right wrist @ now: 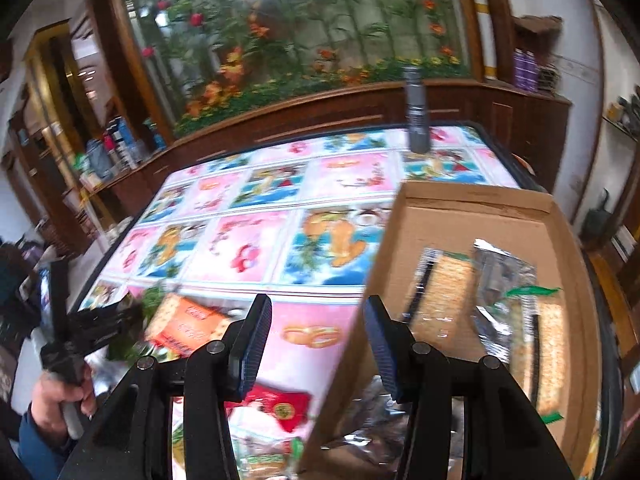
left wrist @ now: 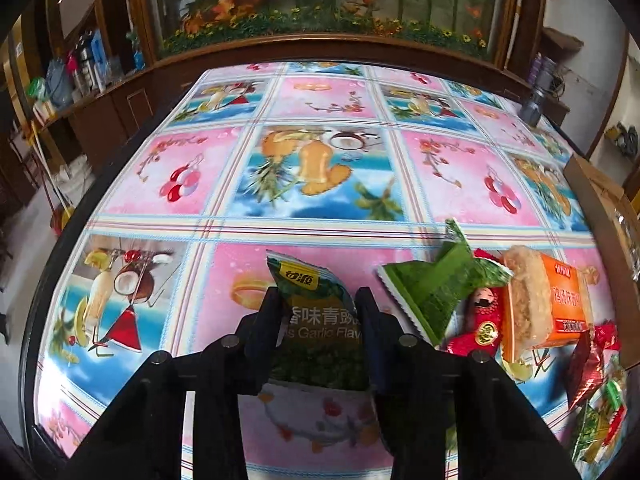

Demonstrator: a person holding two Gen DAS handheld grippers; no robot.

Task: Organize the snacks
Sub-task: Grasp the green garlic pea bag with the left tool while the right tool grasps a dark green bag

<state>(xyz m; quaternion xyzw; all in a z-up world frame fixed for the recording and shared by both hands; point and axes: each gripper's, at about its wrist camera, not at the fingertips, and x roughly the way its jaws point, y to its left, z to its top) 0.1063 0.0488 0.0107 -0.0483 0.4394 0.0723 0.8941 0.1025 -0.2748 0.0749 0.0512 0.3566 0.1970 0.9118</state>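
Observation:
In the left wrist view my left gripper [left wrist: 318,314] is shut on a dark green pea packet [left wrist: 308,280], which stands up between the two pads above the flowered tablecloth [left wrist: 320,184]. To its right lie a bright green packet [left wrist: 436,288], a red packet [left wrist: 480,324] and an orange cake packet [left wrist: 556,304]. In the right wrist view my right gripper [right wrist: 318,328] is open with nothing in it, over the left wall of a cardboard box [right wrist: 480,208]. Cracker packets [right wrist: 444,296] and a silver packet [right wrist: 500,280] lie inside the box.
A grey bottle [right wrist: 416,120] stands at the table's far right. More mixed snacks [left wrist: 596,400] are heaped at the near right. A hand [right wrist: 56,396] holds the left gripper at the table's left edge. A wooden cabinet [left wrist: 320,48] with a plant display runs behind.

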